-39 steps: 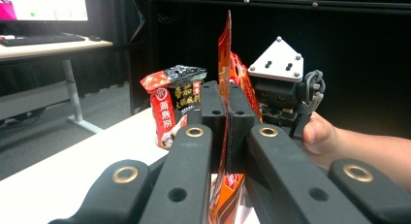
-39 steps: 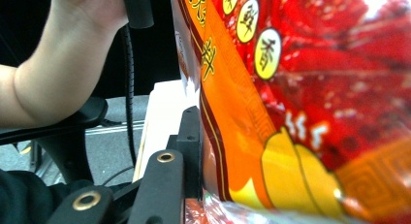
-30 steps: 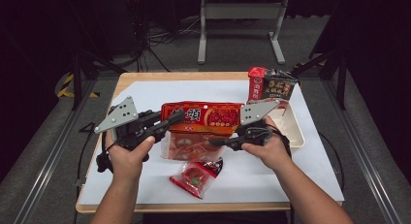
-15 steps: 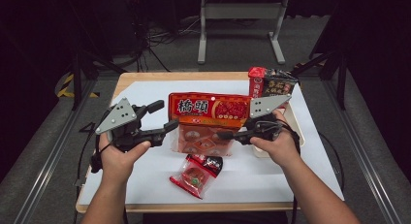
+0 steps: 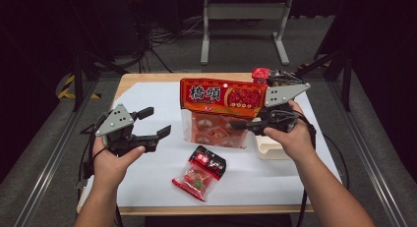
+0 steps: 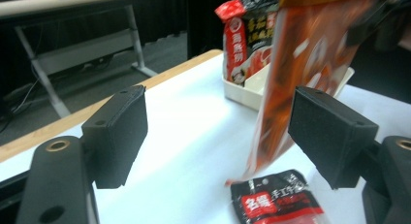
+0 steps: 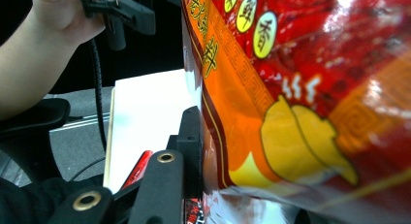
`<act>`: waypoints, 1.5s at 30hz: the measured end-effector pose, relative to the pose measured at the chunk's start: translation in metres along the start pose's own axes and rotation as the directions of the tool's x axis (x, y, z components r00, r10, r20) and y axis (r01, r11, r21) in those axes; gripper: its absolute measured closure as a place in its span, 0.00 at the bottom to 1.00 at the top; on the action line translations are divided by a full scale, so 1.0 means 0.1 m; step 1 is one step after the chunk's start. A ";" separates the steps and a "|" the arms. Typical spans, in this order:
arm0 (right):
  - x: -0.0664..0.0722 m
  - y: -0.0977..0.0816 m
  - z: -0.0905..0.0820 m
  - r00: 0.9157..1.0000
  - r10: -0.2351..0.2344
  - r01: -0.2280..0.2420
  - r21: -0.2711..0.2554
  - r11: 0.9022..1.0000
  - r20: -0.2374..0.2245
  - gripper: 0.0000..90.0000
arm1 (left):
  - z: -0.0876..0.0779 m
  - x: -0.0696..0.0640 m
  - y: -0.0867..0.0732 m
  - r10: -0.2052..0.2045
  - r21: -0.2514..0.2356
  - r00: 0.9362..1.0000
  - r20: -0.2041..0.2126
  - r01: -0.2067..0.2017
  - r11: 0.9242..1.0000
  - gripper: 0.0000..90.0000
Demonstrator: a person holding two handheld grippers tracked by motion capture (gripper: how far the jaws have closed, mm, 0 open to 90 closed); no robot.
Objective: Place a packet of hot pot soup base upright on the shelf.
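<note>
**Big bag lifted, not yet placed**

Your right claw [image 5: 241, 124] pinches the large orange bag [image 5: 221, 97], hanging above the worktop's [image 5: 147, 97] middle. Your left claw [image 5: 158, 122], just opened, stands spread and empty. Setting it in the tray [image 5: 270, 151] remains.

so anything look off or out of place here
Nothing spilled or torn. The big orange bag hangs upright off the table, pinched at one edge by the right gripper. The left gripper, jaws just opened, holds nothing. A small red packet lies askew near the front.
</note>
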State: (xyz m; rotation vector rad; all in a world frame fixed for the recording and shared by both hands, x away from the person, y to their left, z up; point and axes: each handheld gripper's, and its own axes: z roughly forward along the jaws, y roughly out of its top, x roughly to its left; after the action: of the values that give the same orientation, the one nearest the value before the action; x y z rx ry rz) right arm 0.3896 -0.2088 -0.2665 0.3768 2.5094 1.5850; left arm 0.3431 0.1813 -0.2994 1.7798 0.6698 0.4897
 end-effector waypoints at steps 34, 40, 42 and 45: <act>-0.34 -0.08 -0.61 0.972 0.077 -0.075 -0.016 0.997 0.220 0.78 | 0.12 0.43 -0.46 -0.055 0.094 0.994 -0.093 0.064 0.994 0.23; -0.41 -0.13 -0.73 0.962 0.099 -0.095 -0.026 0.995 0.253 0.78 | 0.13 0.46 -0.49 -0.066 0.095 0.993 -0.097 0.075 0.993 0.23; -0.43 -0.14 -0.76 0.959 0.103 -0.100 -0.025 0.995 0.264 0.78 | 0.13 0.46 -0.49 -0.068 0.095 0.993 -0.097 0.078 0.992 0.23; -0.46 -0.17 -0.82 0.954 0.112 -0.107 -0.031 0.994 0.280 0.78 | 0.13 0.48 -0.51 -0.074 0.099 0.992 -0.098 0.083 0.992 0.23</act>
State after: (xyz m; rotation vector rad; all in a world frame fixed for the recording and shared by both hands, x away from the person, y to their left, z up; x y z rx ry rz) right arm 0.4103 -0.3003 -0.2465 0.6980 2.2942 1.4671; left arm 0.3773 0.2146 -0.3520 1.8280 0.8416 0.4956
